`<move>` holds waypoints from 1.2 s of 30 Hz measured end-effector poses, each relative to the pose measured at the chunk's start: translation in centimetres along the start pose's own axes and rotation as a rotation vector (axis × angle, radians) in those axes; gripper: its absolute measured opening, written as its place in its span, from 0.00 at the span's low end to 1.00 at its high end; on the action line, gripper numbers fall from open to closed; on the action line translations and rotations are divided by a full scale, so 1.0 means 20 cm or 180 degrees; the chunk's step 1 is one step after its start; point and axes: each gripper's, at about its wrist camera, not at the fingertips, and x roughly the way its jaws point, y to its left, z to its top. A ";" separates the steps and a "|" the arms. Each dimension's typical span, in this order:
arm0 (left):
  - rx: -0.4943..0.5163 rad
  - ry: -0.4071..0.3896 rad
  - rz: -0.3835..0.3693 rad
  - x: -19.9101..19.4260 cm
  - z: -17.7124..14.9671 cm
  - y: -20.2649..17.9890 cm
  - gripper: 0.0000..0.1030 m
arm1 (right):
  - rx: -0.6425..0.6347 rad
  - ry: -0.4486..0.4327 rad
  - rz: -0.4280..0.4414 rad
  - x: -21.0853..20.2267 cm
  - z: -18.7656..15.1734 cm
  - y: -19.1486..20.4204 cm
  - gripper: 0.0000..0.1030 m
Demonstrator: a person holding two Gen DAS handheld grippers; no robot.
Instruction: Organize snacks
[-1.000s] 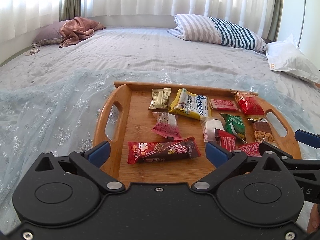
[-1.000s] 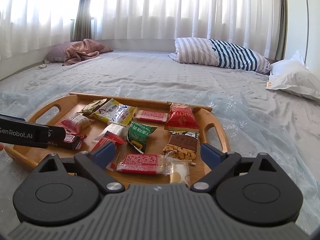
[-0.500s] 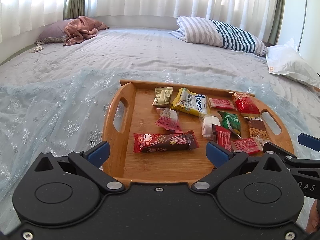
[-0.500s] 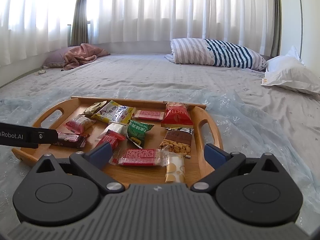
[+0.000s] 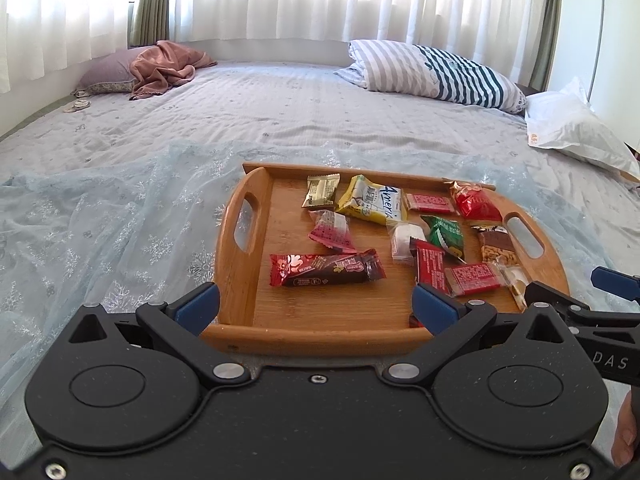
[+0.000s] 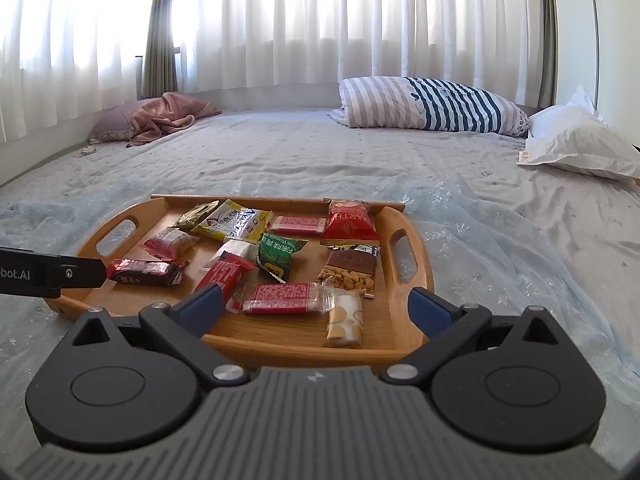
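Observation:
A wooden tray (image 5: 248,264) (image 6: 404,320) lies on the bed with several wrapped snacks spread over it. Among them are a long brown-and-red bar (image 5: 326,268) (image 6: 144,272), a yellow packet (image 5: 372,199) (image 6: 234,225), a green packet (image 5: 446,235) (image 6: 280,254), a red bag (image 5: 476,202) (image 6: 348,220) and a peanut bar (image 6: 352,270). My left gripper (image 5: 316,306) hangs open just short of the tray's near rim, empty. Also open and empty, my right gripper (image 6: 316,304) hovers over the tray's near right corner. The left gripper's side shows at the left edge of the right wrist view.
A sheer pale-blue snowflake cloth (image 5: 100,216) lies under the tray on the grey bedspread. A striped pillow (image 5: 436,70) and a white pillow (image 5: 576,132) sit at the far right, a pink blanket (image 5: 168,66) on a purple pillow at the far left. Curtains hang behind.
Both grippers have pulled back and risen from the tray, so it sits farther off in both views. The snacks have not moved and both grippers stay open.

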 end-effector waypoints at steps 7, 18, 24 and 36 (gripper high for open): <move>0.0011 -0.0034 -0.0033 -0.09 -0.03 -0.01 1.00 | 0.0048 -0.0038 0.0024 -0.07 -0.03 -0.02 1.00; -0.0203 0.0012 -0.0139 -0.19 -0.15 0.01 0.99 | 0.0075 -0.0094 -0.0001 -0.16 -0.12 -0.01 1.00; -0.0174 0.0058 -0.0001 -0.16 -0.22 0.01 0.99 | 0.0080 -0.0064 -0.0082 -0.18 -0.20 -0.01 1.00; -0.0180 0.0191 0.0119 -0.05 -0.31 0.01 1.00 | 0.0147 0.0091 -0.0192 -0.13 -0.33 -0.02 1.00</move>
